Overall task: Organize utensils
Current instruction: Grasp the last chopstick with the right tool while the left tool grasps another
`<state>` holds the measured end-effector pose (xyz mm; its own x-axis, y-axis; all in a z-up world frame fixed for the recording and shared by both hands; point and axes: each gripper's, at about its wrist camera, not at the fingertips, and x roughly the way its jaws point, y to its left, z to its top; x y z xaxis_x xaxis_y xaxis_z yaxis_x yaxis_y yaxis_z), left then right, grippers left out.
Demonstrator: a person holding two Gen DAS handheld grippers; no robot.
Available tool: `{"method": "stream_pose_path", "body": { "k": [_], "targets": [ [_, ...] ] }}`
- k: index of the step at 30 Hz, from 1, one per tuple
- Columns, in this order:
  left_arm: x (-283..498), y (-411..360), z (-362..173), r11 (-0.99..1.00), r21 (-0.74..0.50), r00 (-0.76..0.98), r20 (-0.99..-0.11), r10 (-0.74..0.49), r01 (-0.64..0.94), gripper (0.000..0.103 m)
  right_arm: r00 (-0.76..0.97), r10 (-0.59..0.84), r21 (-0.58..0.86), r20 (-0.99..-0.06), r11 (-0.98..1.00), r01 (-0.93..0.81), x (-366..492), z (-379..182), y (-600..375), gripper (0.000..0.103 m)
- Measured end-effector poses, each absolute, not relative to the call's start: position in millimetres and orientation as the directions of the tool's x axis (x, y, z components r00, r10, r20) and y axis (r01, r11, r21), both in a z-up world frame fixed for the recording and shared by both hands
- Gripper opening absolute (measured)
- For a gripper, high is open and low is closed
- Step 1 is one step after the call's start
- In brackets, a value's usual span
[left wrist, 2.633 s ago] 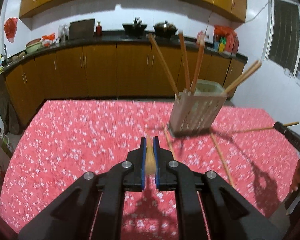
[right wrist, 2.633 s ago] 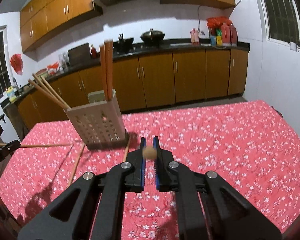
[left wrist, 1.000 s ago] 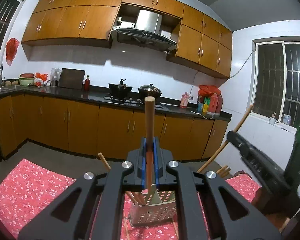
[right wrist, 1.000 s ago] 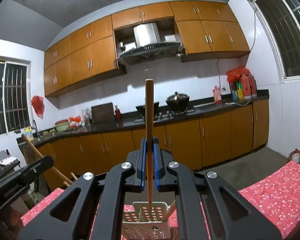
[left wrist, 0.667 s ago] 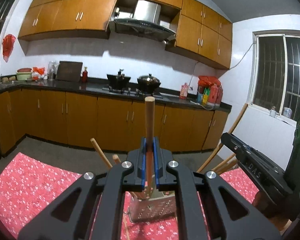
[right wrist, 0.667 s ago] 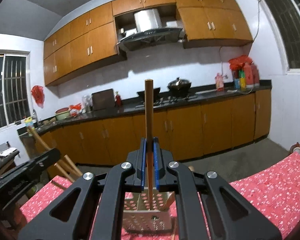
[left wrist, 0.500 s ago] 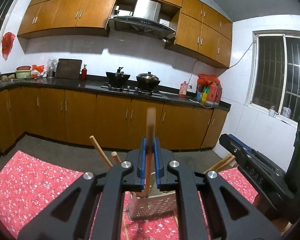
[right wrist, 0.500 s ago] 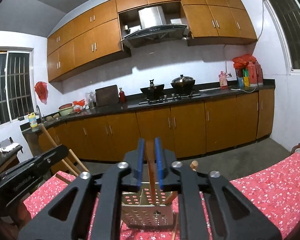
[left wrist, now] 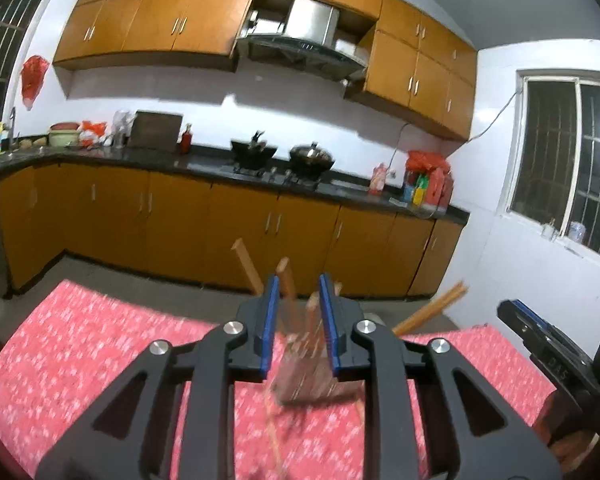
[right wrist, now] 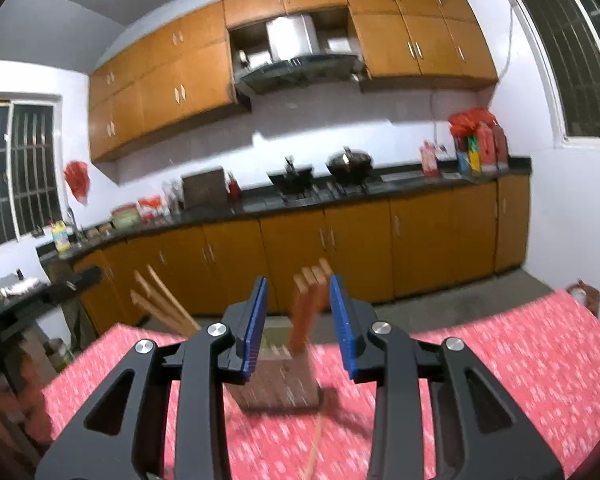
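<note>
The perforated holder (right wrist: 278, 384) is sitting on the red floral tablecloth (right wrist: 500, 380), with chopsticks (right wrist: 306, 304) standing in it and more leaning out sideways (left wrist: 430, 308). Both grippers are hanging just in front of it, left gripper (left wrist: 298, 324) and right gripper (right wrist: 298, 328), jaws just been opening, gripping nothing. Pretty blurry though.

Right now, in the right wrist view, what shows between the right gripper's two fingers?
In the right wrist view, the right gripper, fingers apart and just opened, frames upright chopsticks standing in the perforated holder; neither finger touches them.
</note>
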<state>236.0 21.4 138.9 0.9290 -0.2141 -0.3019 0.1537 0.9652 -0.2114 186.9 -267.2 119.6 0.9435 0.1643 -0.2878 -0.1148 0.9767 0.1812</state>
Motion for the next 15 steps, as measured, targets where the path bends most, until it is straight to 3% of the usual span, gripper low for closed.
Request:
{"method": "stream_pose_path", "body": {
  "k": [6, 9, 15],
  "targets": [
    [237.2, 24.1, 68.3, 0.983, -0.161, 0.845, -0.512, -0.155, 0.083, 0.025, 0.799, 0.182, 0.203, -0.573, 0.976, -0.077, 198.2, 34.1, -269.3, 0.033],
    [242.3, 22.6, 30.6, 0.986, -0.157, 0.774, -0.616, -0.145, 0.06, 0.025, 0.709, 0.218, 0.218, -0.67, 0.971, -0.093, 201.0, -0.5, -255.8, 0.033],
    [239.3, 16.6, -4.8, 0.984, -0.161, 0.712, -0.684, -0.162, 0.07, 0.025, 0.625, 0.225, 0.19, -0.747, 0.974, -0.123, 204.5, -40.9, -225.6, 0.033]
  ]
}}
